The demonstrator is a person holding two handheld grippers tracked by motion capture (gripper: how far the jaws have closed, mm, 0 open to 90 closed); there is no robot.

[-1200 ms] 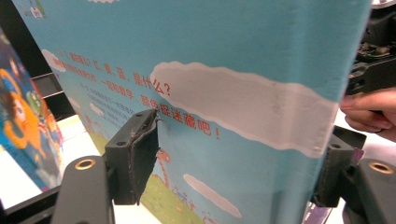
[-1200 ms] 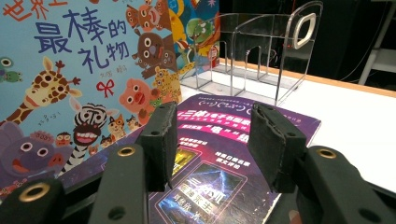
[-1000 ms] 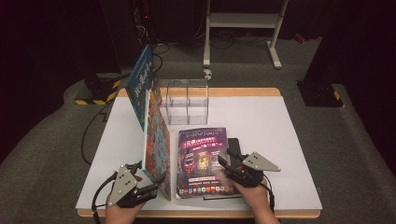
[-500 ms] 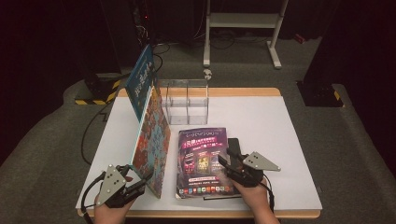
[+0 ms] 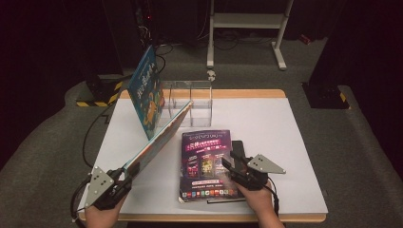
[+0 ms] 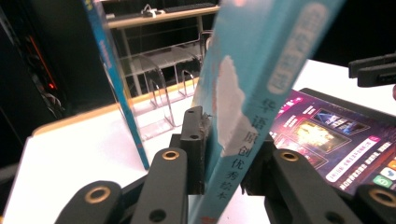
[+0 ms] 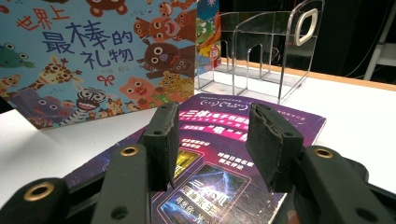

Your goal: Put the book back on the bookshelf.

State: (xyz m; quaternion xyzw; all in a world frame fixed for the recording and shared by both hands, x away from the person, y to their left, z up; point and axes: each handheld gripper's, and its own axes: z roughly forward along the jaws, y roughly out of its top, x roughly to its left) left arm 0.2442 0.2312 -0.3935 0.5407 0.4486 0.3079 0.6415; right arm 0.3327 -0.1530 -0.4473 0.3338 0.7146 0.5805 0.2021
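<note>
A dark room with grey carpet surrounds my white table (image 5: 285, 142). On it lies a purple-covered book (image 5: 205, 164), flat, just in front of the clear acrylic book rack (image 5: 190, 102) at the far edge. A blue children's picture book (image 5: 146, 92) stands against the rack's left side. I hold a teal-spined book (image 6: 247, 107) tilted up off the table; my left gripper (image 5: 121, 180) has just been closing, and its pads clamp the book's lower edge. My right gripper (image 7: 212, 140) rests over the purple book's right side, jaws partly open with nothing between them.
</note>
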